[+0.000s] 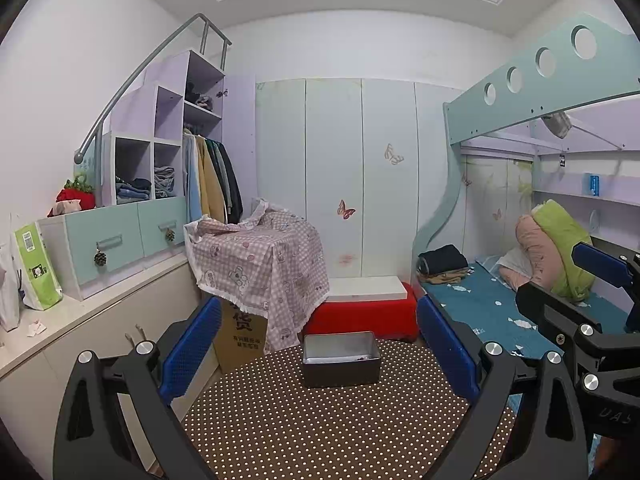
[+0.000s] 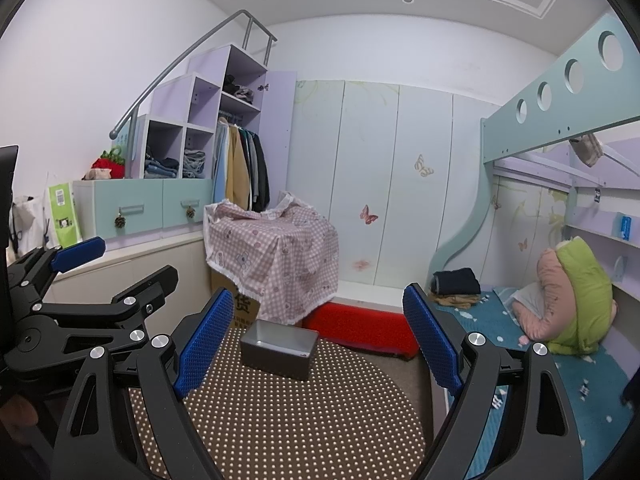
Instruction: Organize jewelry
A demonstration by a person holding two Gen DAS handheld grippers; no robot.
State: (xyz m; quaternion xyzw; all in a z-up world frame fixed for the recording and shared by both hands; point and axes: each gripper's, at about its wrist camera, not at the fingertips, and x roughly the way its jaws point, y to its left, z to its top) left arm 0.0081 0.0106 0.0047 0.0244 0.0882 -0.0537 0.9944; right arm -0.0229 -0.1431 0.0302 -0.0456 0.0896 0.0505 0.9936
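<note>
A grey metal box (image 1: 341,359) stands near the far edge of the round brown dotted table (image 1: 320,420). Small dark items lie at its bottom right; I cannot tell what they are. The box also shows in the right wrist view (image 2: 279,348). My left gripper (image 1: 320,352) is open and empty, held above the table with the box between its blue fingers (image 1: 191,350). My right gripper (image 2: 320,340) is open and empty, to the right of the left one. The right gripper shows at the right edge of the left wrist view (image 1: 580,288). The left gripper shows at the left of the right wrist view (image 2: 116,264).
A cardboard box under a pink checked cloth (image 1: 260,256) stands behind the table, beside a red stool (image 1: 360,316) with a white box. A bunk bed (image 1: 500,304) with pillows is on the right. A low cabinet (image 1: 80,320) with bags runs along the left.
</note>
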